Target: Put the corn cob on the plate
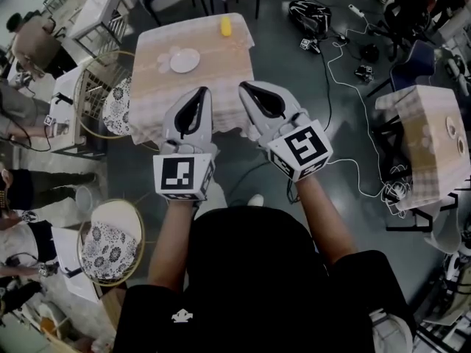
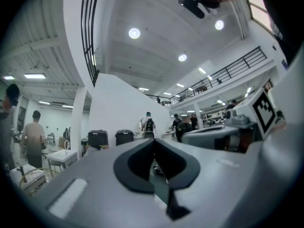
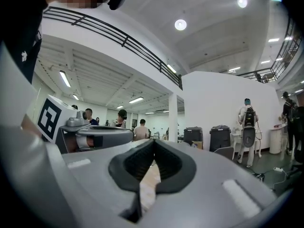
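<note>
Corn cob (image 1: 226, 26) beyond plate (image 1: 185, 60), chair (image 1: 116, 107) beside table (image 1: 221, 72)

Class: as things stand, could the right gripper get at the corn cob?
Probably yes: the table lies bare between the right gripper and the corn cob at its far edge; the plate sits aside.

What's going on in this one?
A person stands short of a cloth-covered table, holding the left gripper and right gripper out in front, both with jaws shut and empty. The corn cob lies near the table's far edge, apart from the white plate. Nothing is picked up yet.
</note>
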Tool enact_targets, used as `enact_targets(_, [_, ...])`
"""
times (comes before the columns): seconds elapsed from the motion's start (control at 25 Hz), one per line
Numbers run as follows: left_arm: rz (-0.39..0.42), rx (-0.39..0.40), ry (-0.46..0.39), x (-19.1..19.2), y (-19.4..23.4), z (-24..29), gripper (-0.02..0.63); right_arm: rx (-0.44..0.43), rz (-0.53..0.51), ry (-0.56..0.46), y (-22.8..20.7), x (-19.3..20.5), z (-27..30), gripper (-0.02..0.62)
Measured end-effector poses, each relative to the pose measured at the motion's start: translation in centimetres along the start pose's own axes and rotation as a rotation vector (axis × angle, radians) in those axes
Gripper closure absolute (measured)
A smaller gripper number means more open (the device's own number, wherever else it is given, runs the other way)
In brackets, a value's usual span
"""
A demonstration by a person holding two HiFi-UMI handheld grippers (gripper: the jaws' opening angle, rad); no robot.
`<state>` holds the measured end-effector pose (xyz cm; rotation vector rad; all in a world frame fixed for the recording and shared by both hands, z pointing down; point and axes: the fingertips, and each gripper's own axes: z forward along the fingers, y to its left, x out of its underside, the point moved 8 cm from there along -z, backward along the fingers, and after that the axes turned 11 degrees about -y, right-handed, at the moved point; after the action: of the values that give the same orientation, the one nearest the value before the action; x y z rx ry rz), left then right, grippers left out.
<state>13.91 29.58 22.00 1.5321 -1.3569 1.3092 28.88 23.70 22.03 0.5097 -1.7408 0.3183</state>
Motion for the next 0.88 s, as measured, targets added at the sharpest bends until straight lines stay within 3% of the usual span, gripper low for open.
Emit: enact_targets(0.88, [-0.027,0.056,0.021,3.1,10.0,5.0,0.598,0.002,0.003,0.021,-1.0,2.7,11.3,0.595])
